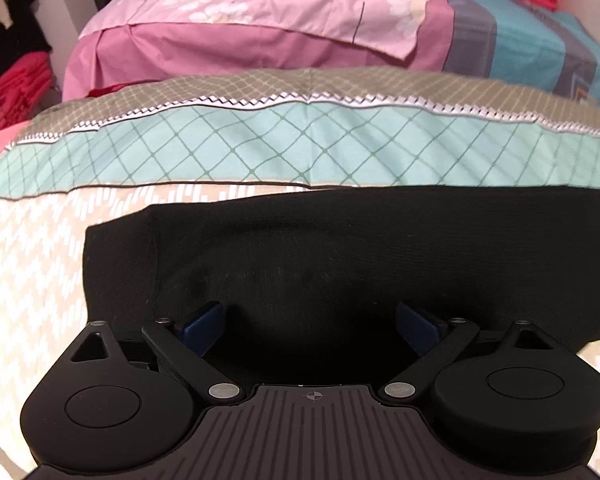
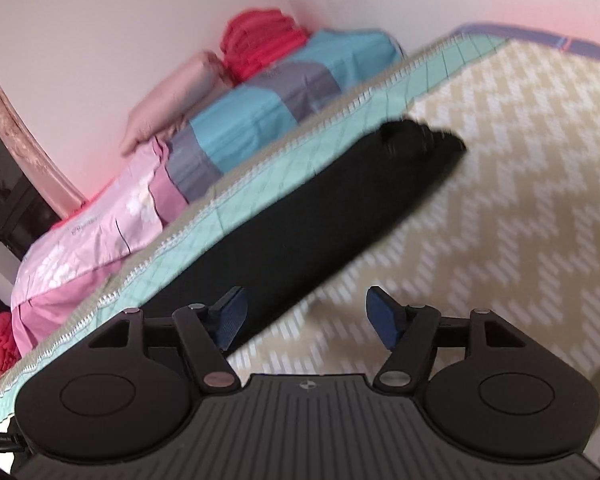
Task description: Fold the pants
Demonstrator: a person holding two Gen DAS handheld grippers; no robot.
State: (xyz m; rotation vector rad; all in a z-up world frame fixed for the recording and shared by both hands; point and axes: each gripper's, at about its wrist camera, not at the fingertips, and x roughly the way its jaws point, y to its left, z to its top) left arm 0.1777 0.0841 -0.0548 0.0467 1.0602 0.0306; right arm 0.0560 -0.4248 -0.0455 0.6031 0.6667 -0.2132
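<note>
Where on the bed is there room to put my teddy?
The beige zigzag cover is bare right of the black pants and left of them too. Behind the pants it is crowded: teal quilt, pink bedding.

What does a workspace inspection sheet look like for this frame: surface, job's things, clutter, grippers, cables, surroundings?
Surface: bed cover with a beige and white zigzag print, mint checked band along its far edge.
Job's things: black pants lying flat in a long folded strip on the cover.
Clutter: folded pink bedding, blue and grey bedding, red fabric piles.
Grippers: left gripper open above the pants, nothing between its pads; right gripper open, one finger over the pants' near end, gripping nothing.
Cables: a dark lead at the lower left edge of the right wrist view, otherwise nothing seen.
Surroundings: pale wall, dark clothes hanging.
</note>
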